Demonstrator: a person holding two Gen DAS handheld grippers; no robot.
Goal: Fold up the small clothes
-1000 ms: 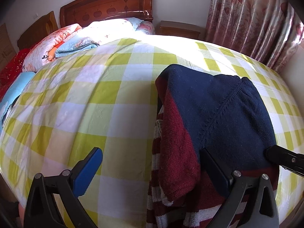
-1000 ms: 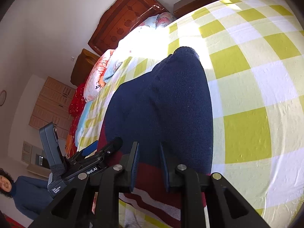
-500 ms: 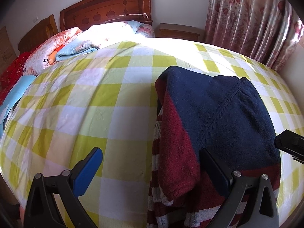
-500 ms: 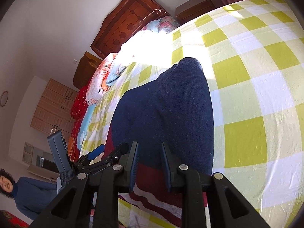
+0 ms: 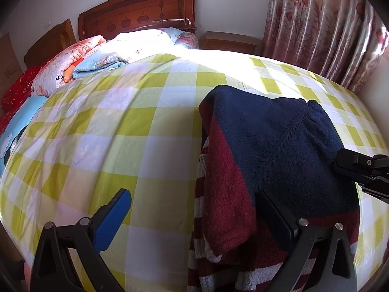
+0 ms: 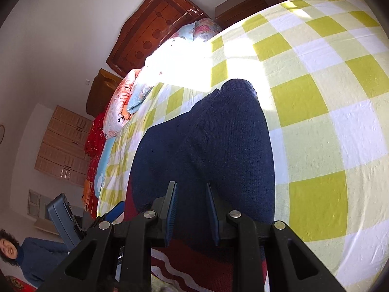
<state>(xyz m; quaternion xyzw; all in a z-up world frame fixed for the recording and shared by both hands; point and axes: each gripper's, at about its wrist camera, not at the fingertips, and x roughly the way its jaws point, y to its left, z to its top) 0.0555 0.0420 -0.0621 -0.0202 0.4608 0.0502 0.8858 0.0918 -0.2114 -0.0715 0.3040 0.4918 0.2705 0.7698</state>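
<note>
A knitted sweater (image 5: 274, 146), navy on top with maroon and white stripes below, lies folded on the yellow-checked bedsheet (image 5: 121, 131). My left gripper (image 5: 192, 196) stands wide open at the sweater's near left edge: its blue finger (image 5: 114, 214) is over bare sheet and its dark finger (image 5: 274, 221) is over the maroon part. My right gripper (image 6: 190, 206) hovers at the sweater's (image 6: 206, 146) near right side, jaws a narrow gap apart with no cloth pinched between the pads. It also shows as a black tip (image 5: 359, 168) at the right of the left wrist view.
Folded quilts and pillows (image 5: 92, 58) are piled at the wooden headboard (image 5: 138, 14). A nightstand (image 5: 228, 42) and pink curtains (image 5: 321, 29) stand behind the bed. A person in a blue top (image 6: 26, 255) stands at the lower left of the right wrist view, beside wooden cabinets (image 6: 63, 146).
The right gripper's tip has shifted a little farther up along the sweater's right edge in the left wrist view. The left gripper and the sweater have stayed put.
</note>
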